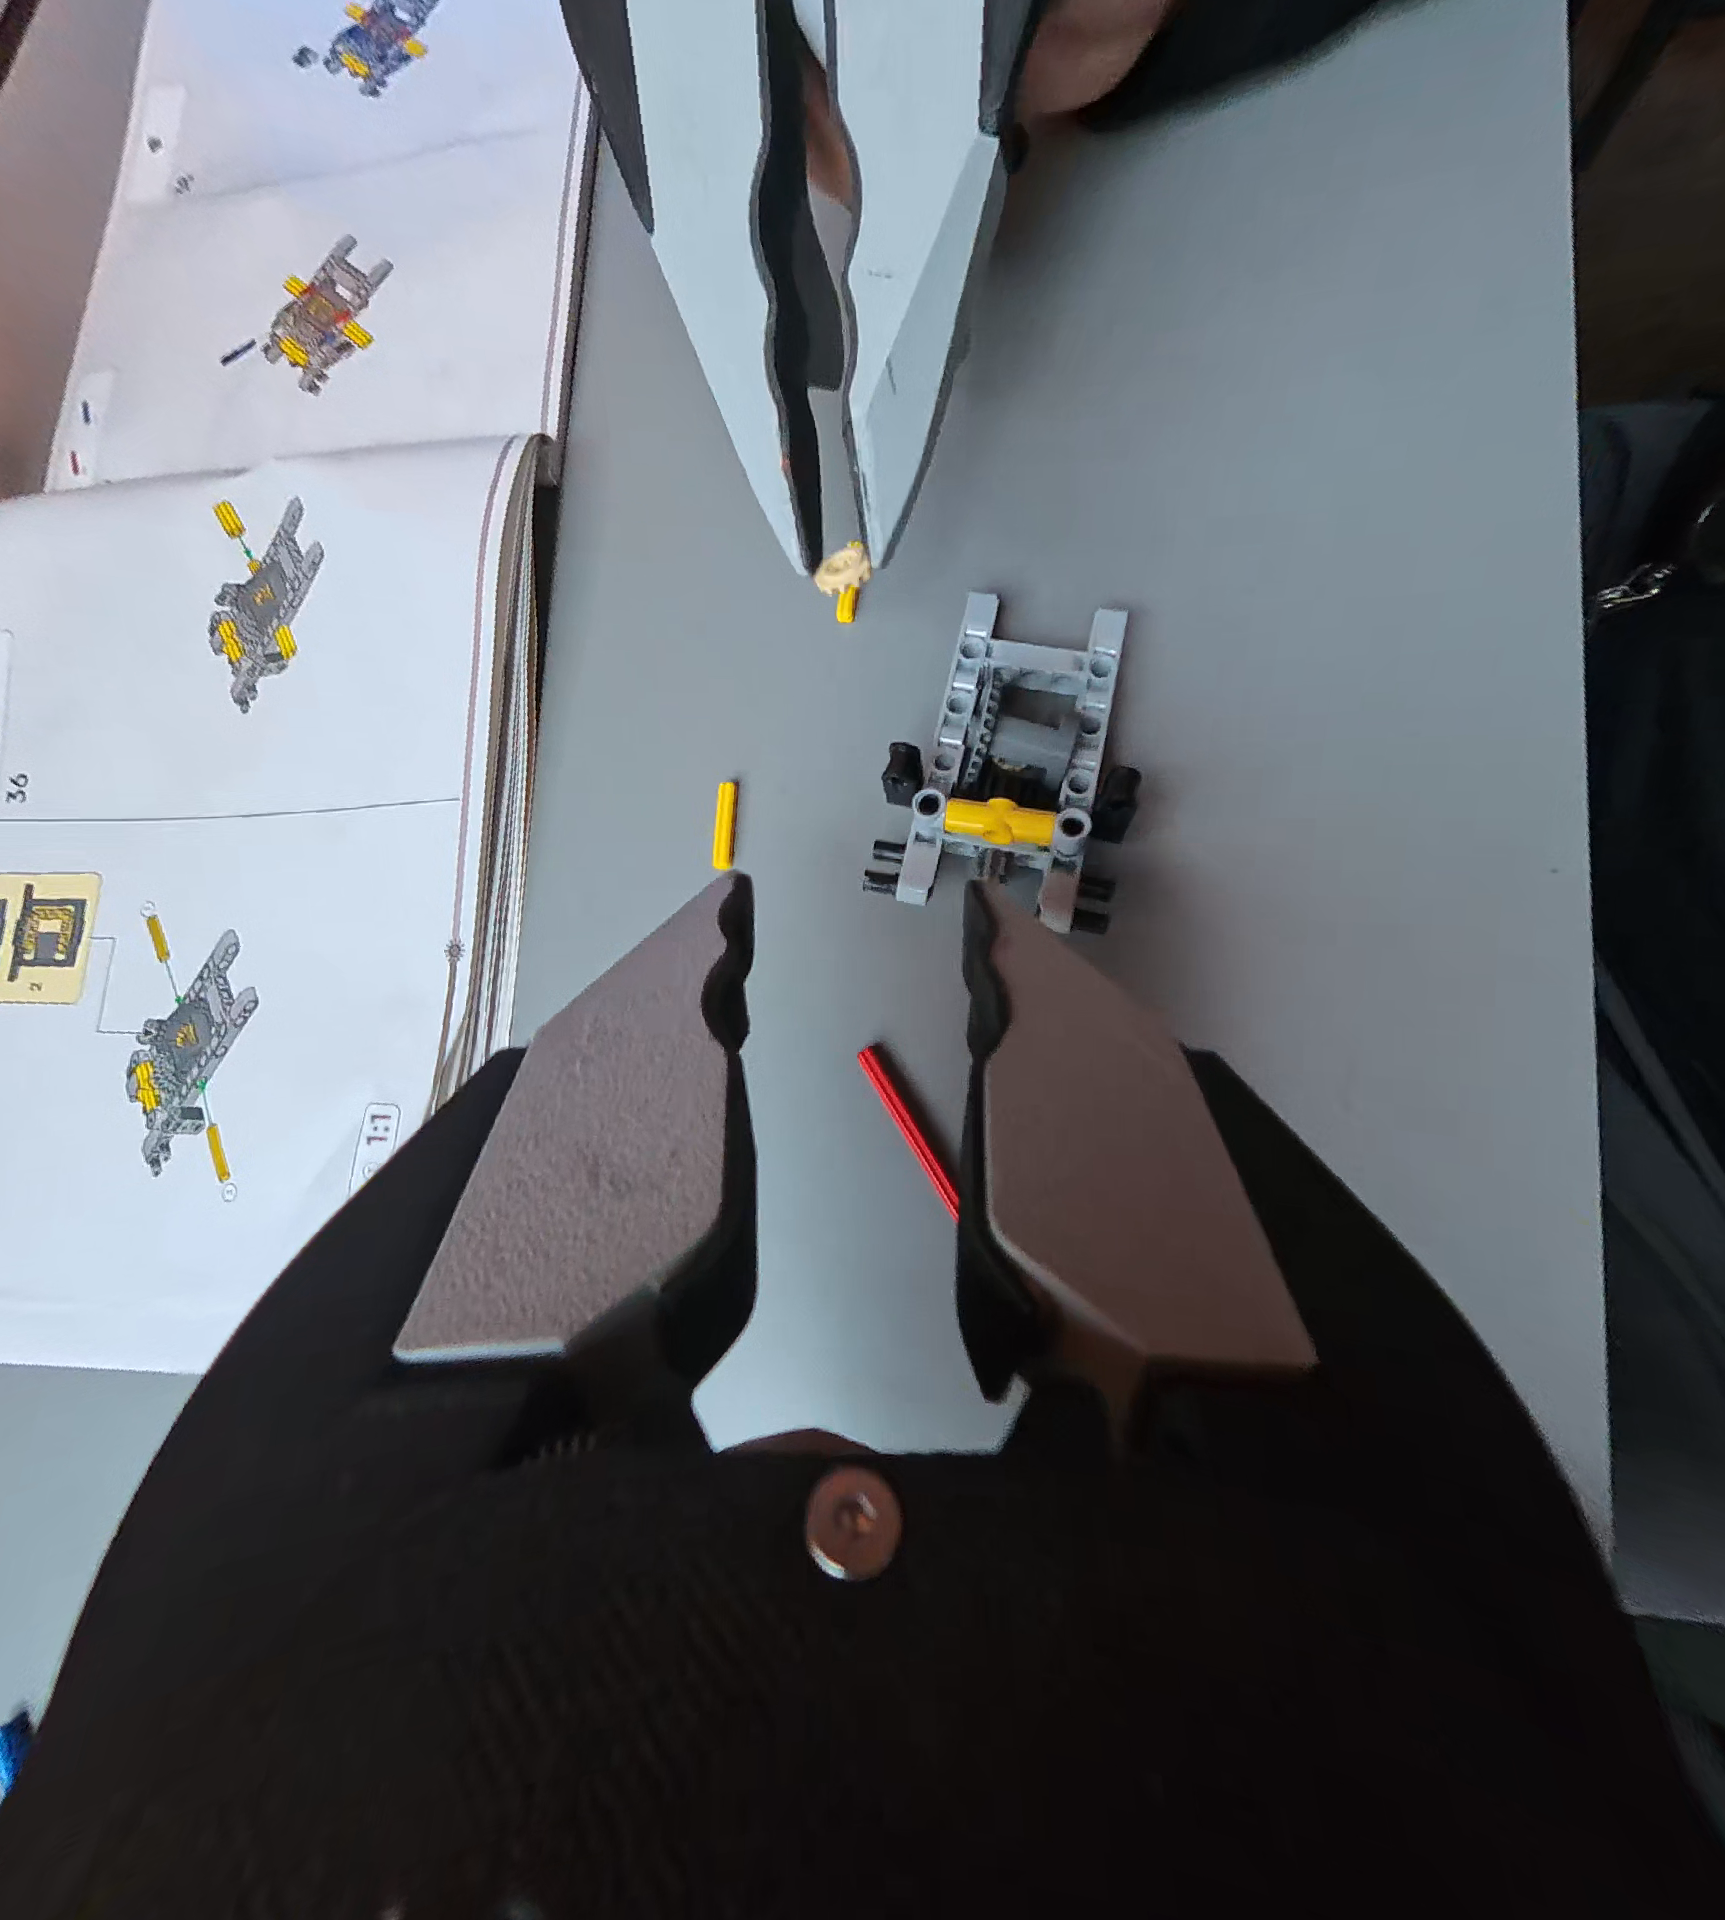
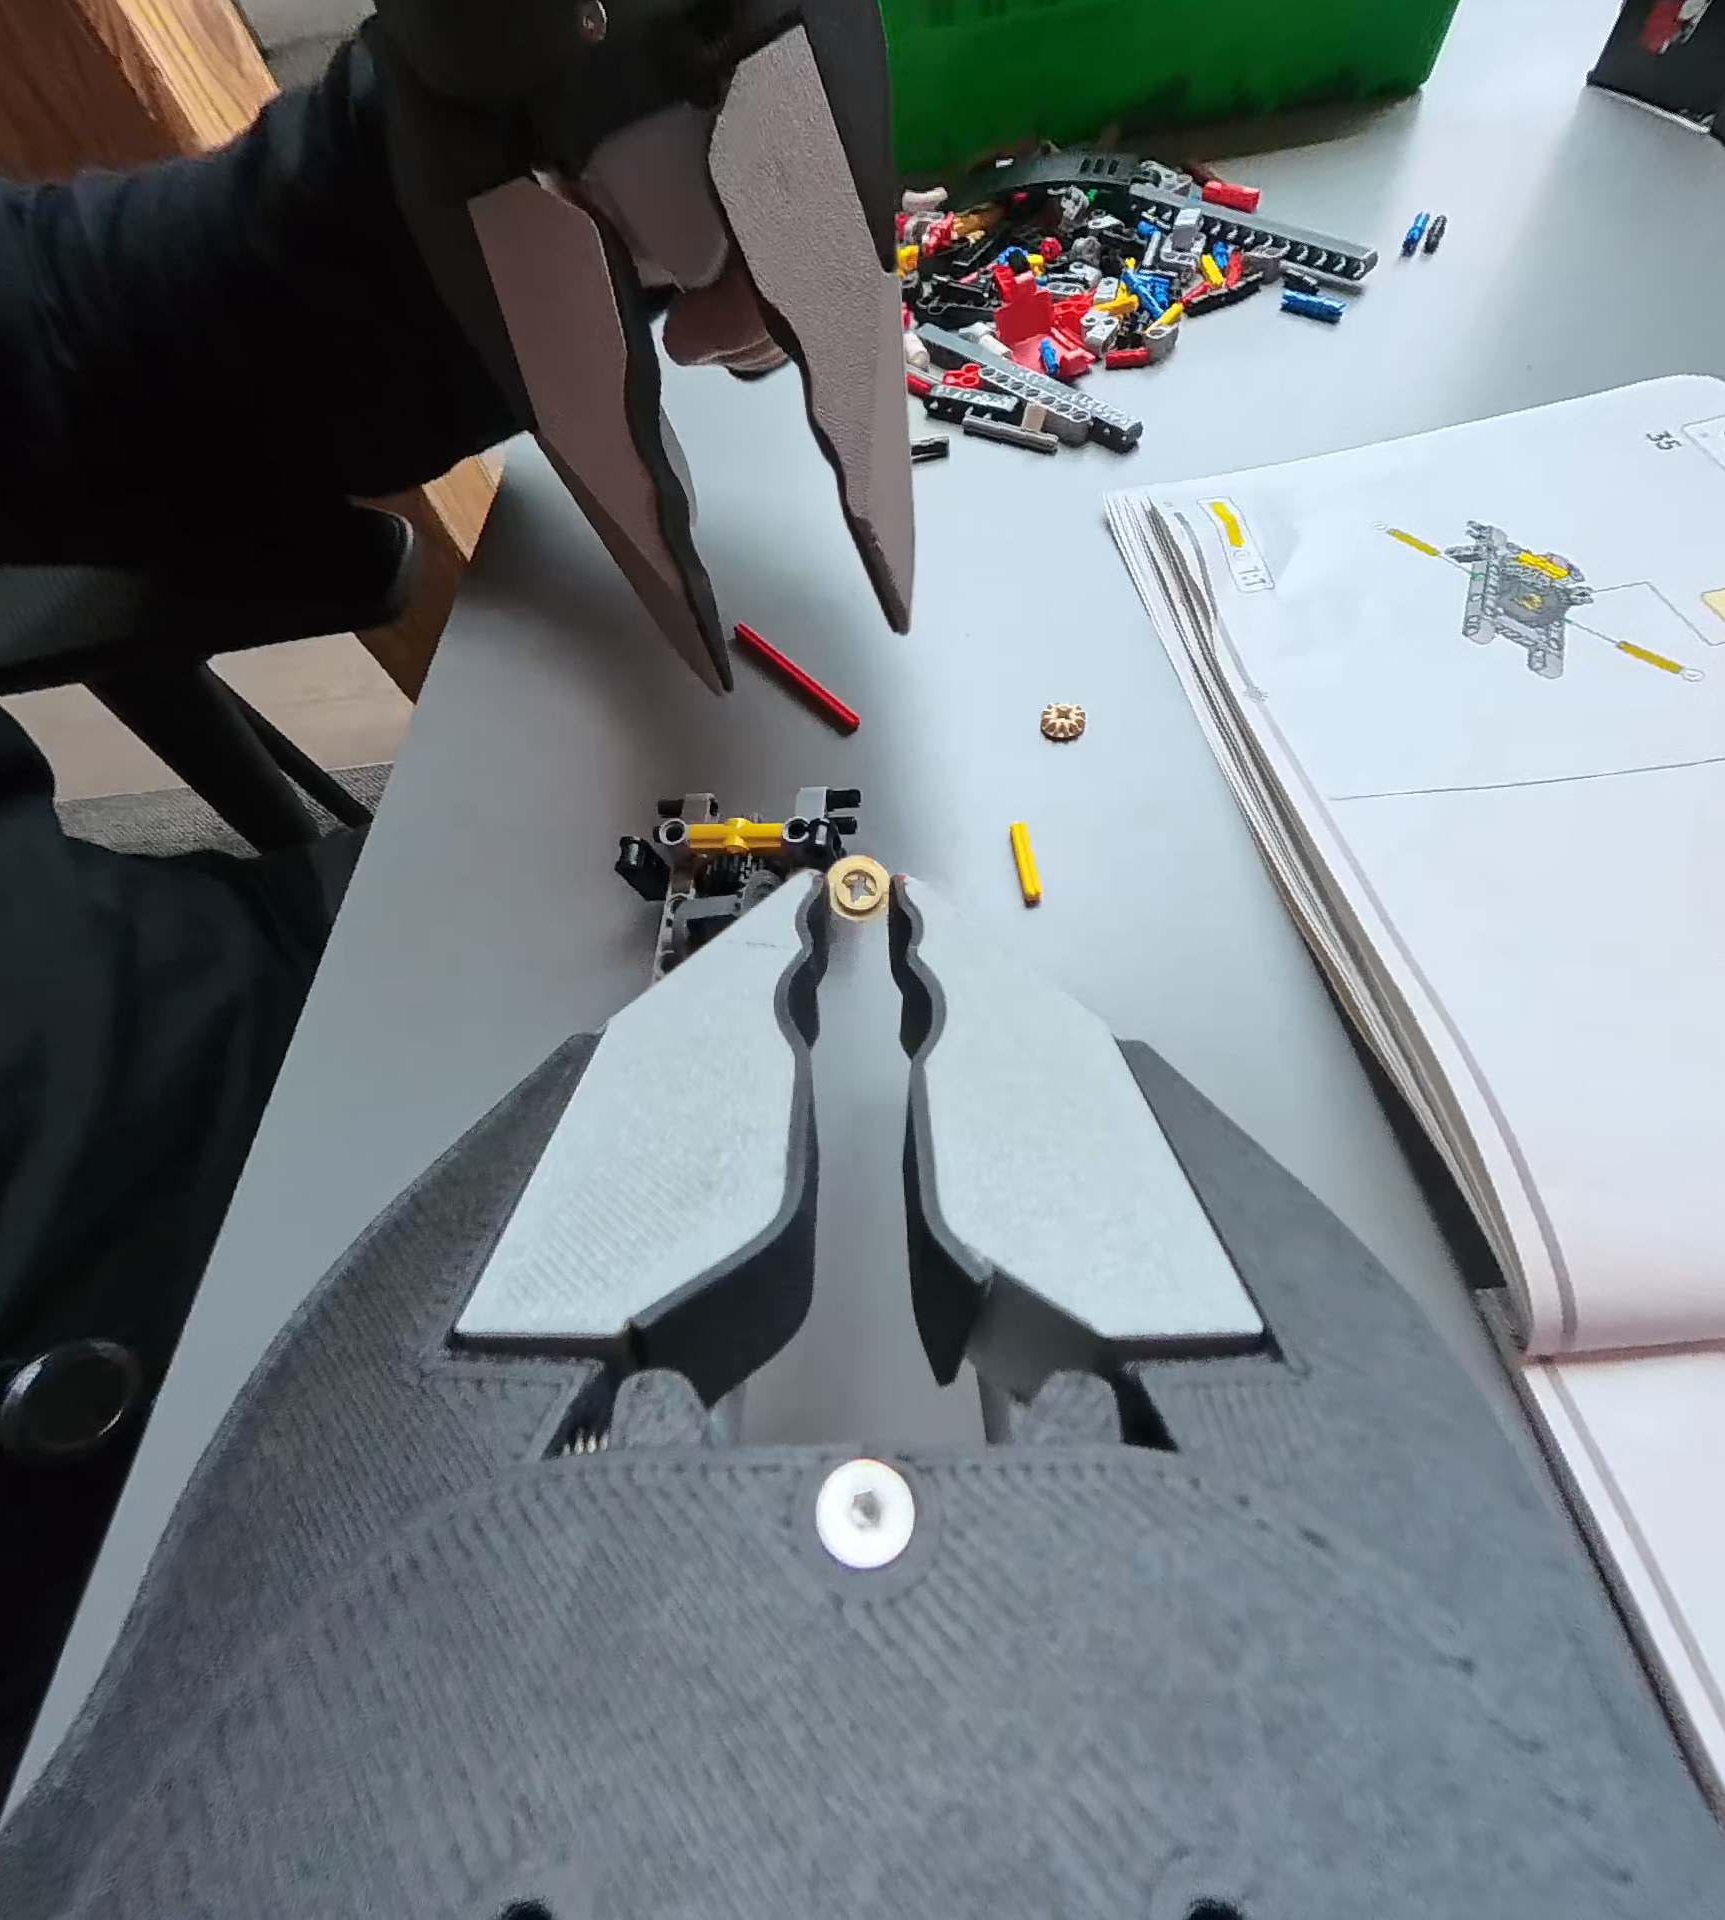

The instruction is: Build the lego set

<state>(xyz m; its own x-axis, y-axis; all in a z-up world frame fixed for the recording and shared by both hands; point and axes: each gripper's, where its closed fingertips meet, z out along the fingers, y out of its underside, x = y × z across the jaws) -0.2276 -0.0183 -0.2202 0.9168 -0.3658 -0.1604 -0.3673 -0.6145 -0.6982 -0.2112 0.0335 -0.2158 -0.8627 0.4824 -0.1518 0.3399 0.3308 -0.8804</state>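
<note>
We are early on; our right gripper point(image 2: 860, 894) pinches a tan gear point(image 2: 858, 889) on a short yellow axle point(image 1: 845, 604) at the grey frame's point(image 1: 1009, 758) eleven o'clock; our left gripper point(image 1: 853, 894) hangs released; loose axles unfitted.

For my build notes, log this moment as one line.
right tongs: shut on tan plastic gear on yellow axle | left tongs: open, empty | grey Technic frame assembly: on table

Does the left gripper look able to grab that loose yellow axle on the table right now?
Probably yes: the left gripper is open and empty, and the yellow axle lies alone on bare table beside its fingertip.
</note>
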